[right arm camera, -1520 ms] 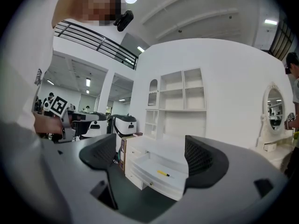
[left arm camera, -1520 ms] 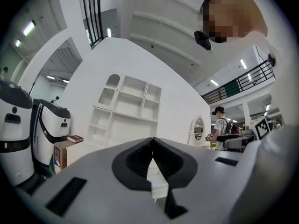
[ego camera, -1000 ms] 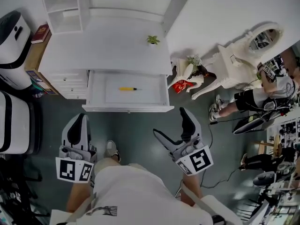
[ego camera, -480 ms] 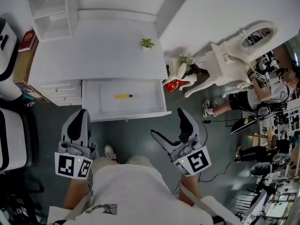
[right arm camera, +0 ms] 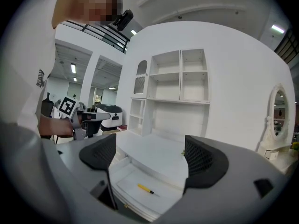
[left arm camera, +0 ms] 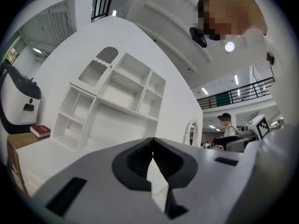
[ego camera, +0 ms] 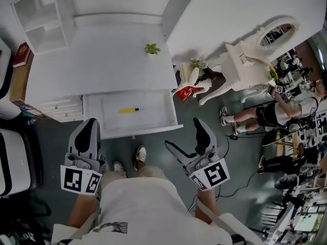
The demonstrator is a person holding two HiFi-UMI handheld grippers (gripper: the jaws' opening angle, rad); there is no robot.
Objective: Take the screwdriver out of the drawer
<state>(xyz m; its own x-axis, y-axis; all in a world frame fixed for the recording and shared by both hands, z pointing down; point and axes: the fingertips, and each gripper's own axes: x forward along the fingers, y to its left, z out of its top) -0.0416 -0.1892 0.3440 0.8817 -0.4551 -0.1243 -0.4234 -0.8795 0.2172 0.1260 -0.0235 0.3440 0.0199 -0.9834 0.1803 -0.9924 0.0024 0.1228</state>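
A small yellow screwdriver (ego camera: 129, 109) (right arm camera: 145, 189) lies flat in the middle of the pulled-out white drawer (ego camera: 168, 117) (right arm camera: 122, 171) of the white desk (ego camera: 97, 60). My left gripper (ego camera: 88, 131) hovers below the drawer's front left corner, jaws shut with nothing between them, and points at the white shelf unit (left arm camera: 112, 101). To the right of the drawer front, over the floor, my right gripper (ego camera: 186, 139) stands open and empty. Its two dark pads (right arm camera: 203, 161) frame the drawer.
A tiny green plant (ego camera: 151, 48) stands on the desk top. A white ornate mirror stand (ego camera: 255, 55) and a red bag (ego camera: 187, 92) are right of the desk. My shoes (ego camera: 140, 156) are on the grey floor by the drawer. People sit at far right.
The desk and drawer have shifted left and slightly down in the head view. Both grippers keep their places and states; a shoe has stepped forward.
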